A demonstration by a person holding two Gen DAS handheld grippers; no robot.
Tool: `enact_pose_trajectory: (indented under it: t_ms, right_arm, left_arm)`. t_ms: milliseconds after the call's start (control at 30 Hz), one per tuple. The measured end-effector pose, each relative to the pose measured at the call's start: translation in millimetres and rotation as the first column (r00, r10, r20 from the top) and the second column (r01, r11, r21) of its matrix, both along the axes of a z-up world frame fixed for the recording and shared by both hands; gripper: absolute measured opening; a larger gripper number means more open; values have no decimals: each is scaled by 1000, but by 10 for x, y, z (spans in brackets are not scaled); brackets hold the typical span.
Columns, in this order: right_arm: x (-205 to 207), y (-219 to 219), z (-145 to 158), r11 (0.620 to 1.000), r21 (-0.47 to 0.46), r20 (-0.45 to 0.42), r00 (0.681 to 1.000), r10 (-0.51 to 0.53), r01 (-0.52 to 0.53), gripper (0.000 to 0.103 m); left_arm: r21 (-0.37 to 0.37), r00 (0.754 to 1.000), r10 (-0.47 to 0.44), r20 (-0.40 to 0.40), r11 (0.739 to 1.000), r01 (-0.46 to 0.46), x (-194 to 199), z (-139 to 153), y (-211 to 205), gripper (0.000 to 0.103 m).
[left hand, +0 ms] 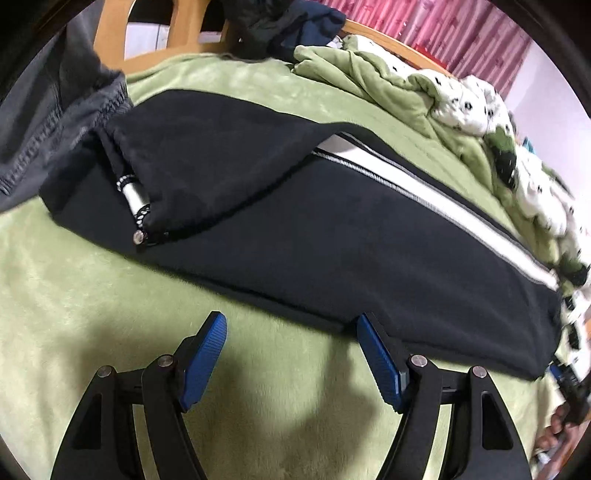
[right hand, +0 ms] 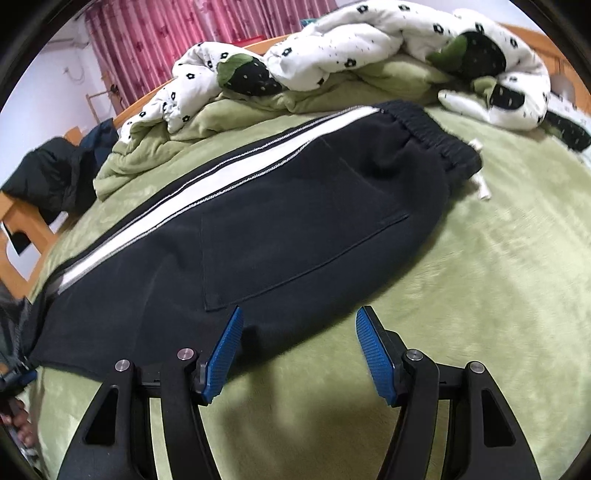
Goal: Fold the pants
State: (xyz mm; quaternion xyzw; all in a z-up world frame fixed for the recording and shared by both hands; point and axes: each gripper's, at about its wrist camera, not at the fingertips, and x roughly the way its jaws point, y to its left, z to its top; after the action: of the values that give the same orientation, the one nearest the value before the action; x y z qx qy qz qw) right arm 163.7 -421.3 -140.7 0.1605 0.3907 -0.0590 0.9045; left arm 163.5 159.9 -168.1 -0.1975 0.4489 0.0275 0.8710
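Observation:
Black pants [left hand: 295, 229] with a white side stripe [left hand: 424, 192] lie flat along a green blanket [left hand: 92, 295], folded leg on leg. The cuff end with a silver cord tip [left hand: 133, 197] is at the left in the left wrist view. The elastic waistband [right hand: 432, 129] and a back pocket [right hand: 295, 251] show in the right wrist view, where the pants [right hand: 258, 240] fill the middle. My left gripper [left hand: 291, 321] is open and empty just before the pants' near edge. My right gripper [right hand: 299, 317] is open and empty over the near edge by the pocket.
A rumpled white flowered quilt [right hand: 369, 48] and green cover [left hand: 351, 70] are heaped behind the pants. Grey clothing [left hand: 48, 110] hangs at the left. A dark jacket [right hand: 48, 177] lies on the wooden bed frame [right hand: 14, 221]. Pink curtains [right hand: 177, 33] hang behind.

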Motion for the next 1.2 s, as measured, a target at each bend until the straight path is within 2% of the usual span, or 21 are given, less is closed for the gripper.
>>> enact_pose_trajectory:
  t_ms: [200, 267, 300, 333, 367, 400, 433, 500, 600, 667, 800, 1000, 1200]
  right_arm:
    - [316, -120, -136, 992, 124, 1, 999, -36, 36, 69]
    - [469, -172, -196, 985, 158, -7, 998, -64, 64, 69]
    - [528, -201, -212, 983, 168, -1, 997, -76, 75, 69]
    - [604, -237, -222, 980, 180, 8, 996, -93, 90, 65]
    - [673, -276, -228, 975, 191, 11, 993, -116, 112, 48]
    - [733, -315, -232, 970, 200, 12, 990, -140, 135, 17]
    - [789, -363, -243, 966, 210, 8, 988, -156, 151, 15]
    - [812, -437, -243, 952, 269, 12, 987, -158, 149, 11]
    - [619, -429, -67, 953, 268, 82, 983, -167, 139, 10]
    - [441, -436, 54, 952, 278, 107, 981, -161, 126, 10]
    - [41, -488, 181, 958, 256, 74, 986, -149, 126, 9]
    - [-948, -719, 377, 986, 144, 76, 993, -92, 80, 9]
    - [-1642, -994, 355, 989, 115, 62, 993, -104, 97, 9]
  left_arm:
    - [-130, 999, 30, 37, 991, -25, 308, -107, 204, 72]
    - [-143, 998, 50, 43, 989, -44, 388, -113, 231, 71]
    - [-140, 997, 61, 48, 989, -54, 414, -109, 235, 61]
    - [-119, 996, 79, 48, 990, -73, 445, -111, 240, 41]
    - [-94, 995, 90, 41, 992, -86, 473, -122, 250, 32]
    - [-93, 995, 86, 41, 992, -82, 489, -132, 264, 19]
    - [-112, 997, 69, 46, 992, -64, 493, -134, 272, 14]
    - [-97, 996, 61, 64, 994, -54, 439, -81, 262, 12]
    - [-66, 996, 45, 78, 997, -40, 316, 56, 200, 11]
    - [-77, 996, 29, 82, 997, -23, 193, 145, 195, 11]
    - [-47, 997, -23, 70, 999, 27, -130, 241, 95, 11]
    - [-45, 992, -111, 53, 993, 113, -784, 227, -141, 11]
    - [18, 978, -200, 53, 980, 199, -1198, 224, -481, 12]
